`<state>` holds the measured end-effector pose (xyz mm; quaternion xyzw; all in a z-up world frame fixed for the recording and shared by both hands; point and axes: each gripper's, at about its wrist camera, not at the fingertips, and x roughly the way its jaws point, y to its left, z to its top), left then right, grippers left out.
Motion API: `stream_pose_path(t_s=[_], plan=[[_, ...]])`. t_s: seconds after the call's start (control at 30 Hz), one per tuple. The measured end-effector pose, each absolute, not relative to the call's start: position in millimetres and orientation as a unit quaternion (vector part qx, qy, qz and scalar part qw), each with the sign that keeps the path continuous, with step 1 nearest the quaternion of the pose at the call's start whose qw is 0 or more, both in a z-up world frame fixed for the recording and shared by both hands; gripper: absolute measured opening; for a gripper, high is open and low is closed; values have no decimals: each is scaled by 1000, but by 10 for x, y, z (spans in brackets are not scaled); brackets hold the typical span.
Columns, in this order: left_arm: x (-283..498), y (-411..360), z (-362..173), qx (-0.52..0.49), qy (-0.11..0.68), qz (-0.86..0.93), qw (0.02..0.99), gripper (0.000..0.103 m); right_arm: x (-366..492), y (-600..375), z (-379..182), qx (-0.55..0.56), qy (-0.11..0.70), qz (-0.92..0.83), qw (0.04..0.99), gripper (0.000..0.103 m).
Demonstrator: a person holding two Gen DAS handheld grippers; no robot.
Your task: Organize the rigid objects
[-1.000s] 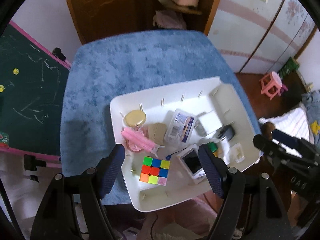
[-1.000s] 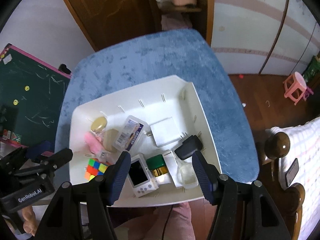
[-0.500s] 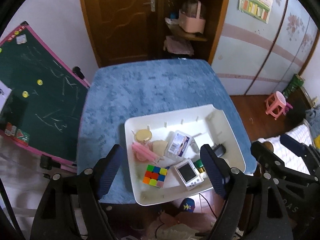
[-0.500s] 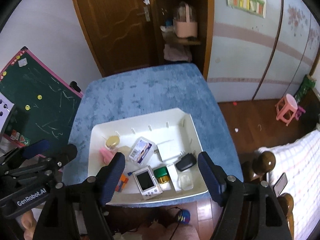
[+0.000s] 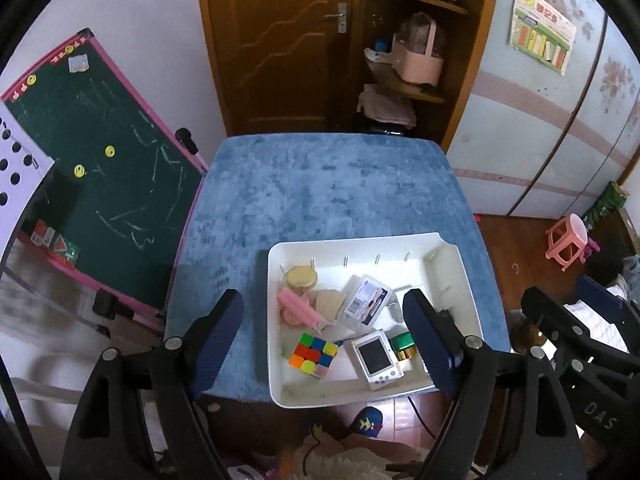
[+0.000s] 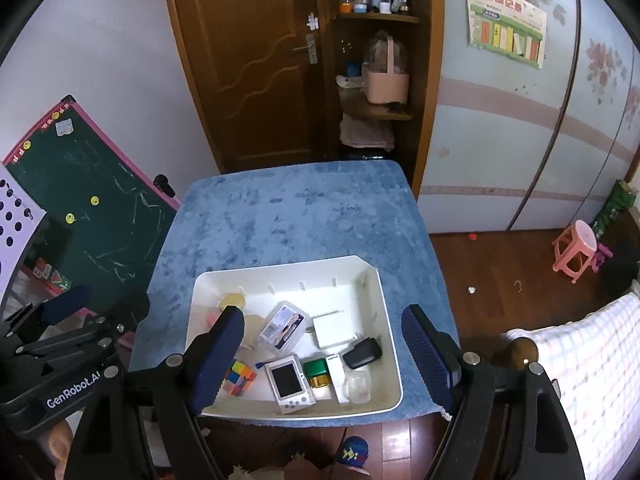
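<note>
A: How is the white tray (image 5: 460,268) laid out, and where is it placed?

B: It is set on the near part of the blue-covered table (image 5: 320,192), its near edge hanging slightly over the table's edge. A Rubik's cube (image 5: 314,354) is seen in the near left corner, with a white handheld game console (image 5: 378,358) just beside it on the right. A green and gold jar (image 6: 317,372) is placed next to the console. Farther back, a gold-lidded jar (image 5: 301,277), a pink item (image 5: 298,310) and a clear plastic box with a blue label (image 5: 366,298) are found. A black adapter (image 6: 362,353) is seen near the right wall.

A: What has changed against the earlier frames?

B: Both grippers have been drawn up and back: the tray is shown smaller, and the door (image 6: 256,64), the shelves and the chalkboard (image 5: 92,156) are now taken in. The objects in the tray appear not to have been moved.

A: And the jaws?

B: The left gripper (image 5: 324,340) and the right gripper (image 6: 324,356) are both held with fingers wide apart, and nothing is gripped.

A: What cannot be made out?

B: The pink item is hidden behind the right gripper's left finger (image 6: 218,356) in the right wrist view. The beige piece beside the clear box cannot be identified, and the box's label is too small to be read.
</note>
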<state>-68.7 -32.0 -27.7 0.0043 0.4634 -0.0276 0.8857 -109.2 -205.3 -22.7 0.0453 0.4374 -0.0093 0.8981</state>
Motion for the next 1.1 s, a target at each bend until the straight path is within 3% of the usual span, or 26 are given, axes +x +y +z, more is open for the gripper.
stream_pose_path(t_s=[1.1], plan=[[-641, -317, -330, 1, 475, -16, 880, 84, -999, -1993, -166, 31, 431, -5, 902, 82]])
